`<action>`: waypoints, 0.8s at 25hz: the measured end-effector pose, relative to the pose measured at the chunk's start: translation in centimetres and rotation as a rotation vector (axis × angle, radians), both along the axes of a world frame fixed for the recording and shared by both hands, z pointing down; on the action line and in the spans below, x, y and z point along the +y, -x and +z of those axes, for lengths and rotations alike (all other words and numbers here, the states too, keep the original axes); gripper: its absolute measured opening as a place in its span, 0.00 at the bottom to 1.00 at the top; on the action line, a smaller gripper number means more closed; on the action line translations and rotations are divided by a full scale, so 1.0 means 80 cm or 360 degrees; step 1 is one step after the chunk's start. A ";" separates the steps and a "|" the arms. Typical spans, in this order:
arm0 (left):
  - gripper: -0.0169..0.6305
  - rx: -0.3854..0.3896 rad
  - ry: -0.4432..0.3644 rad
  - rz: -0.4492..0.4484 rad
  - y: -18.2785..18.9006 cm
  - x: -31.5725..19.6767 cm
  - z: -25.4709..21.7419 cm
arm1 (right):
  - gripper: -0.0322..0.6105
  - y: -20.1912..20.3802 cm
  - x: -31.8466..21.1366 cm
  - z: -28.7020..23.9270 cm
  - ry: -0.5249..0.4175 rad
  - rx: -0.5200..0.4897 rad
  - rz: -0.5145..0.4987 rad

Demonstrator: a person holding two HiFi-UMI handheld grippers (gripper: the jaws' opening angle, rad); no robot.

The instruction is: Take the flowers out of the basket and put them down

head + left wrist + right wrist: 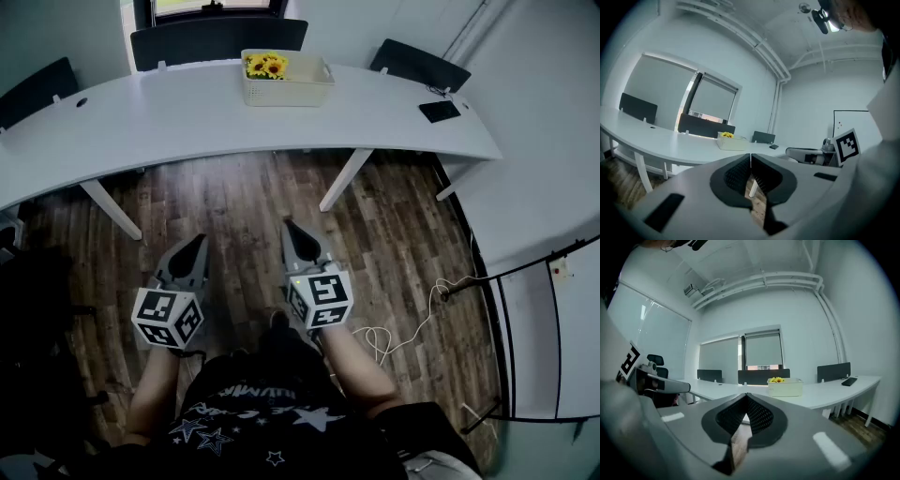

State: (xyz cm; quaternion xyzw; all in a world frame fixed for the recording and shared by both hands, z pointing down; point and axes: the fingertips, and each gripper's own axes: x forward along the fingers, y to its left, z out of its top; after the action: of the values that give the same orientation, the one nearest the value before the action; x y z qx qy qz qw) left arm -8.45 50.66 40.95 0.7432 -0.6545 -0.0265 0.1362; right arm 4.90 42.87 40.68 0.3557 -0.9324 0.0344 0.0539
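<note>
Flowers sit in the basket at the white surface's far side. Left tool and right tool hang over the wood floor, jaws together, well apart from the basket. Dark flat item at the right end, probably a phone.

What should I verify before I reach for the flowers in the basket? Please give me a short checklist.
1. Flowers in basket: ok, yellow heads show above its rim.
2. Left tongs empty: ok, shut on nothing.
3. Right tongs empty: ok, shut on nothing.
4. Tongs open for a grasp: not ok, both are shut.
5. Tongs near basket: not ok, both are over the floor, short of the table.
6. Free place on table: ok, bare surface on both sides of the basket.
</note>
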 end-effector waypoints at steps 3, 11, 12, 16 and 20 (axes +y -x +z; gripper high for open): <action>0.05 0.0002 0.0010 0.0004 -0.004 0.001 0.005 | 0.05 -0.002 -0.001 0.004 0.0009 0.0002 0.0002; 0.05 -0.0004 0.0016 0.0030 -0.010 0.000 0.007 | 0.05 -0.011 0.001 0.010 0.0020 0.0043 0.0034; 0.05 -0.0003 0.0015 0.0034 -0.011 0.001 0.008 | 0.05 -0.011 0.002 0.010 0.0024 0.0046 0.0036; 0.05 0.0007 0.0013 0.0043 -0.006 0.008 0.012 | 0.05 -0.005 0.009 0.007 0.0012 -0.0030 -0.0009; 0.05 0.0034 0.0017 0.0034 0.007 0.015 0.017 | 0.05 0.000 0.016 0.009 -0.0019 0.0003 -0.0002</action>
State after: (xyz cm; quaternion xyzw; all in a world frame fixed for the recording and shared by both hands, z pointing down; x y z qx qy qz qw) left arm -9.02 51.86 42.31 0.7491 -0.6452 -0.0295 0.1475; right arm 4.94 44.12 41.38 0.3556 -0.9327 0.0284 0.0527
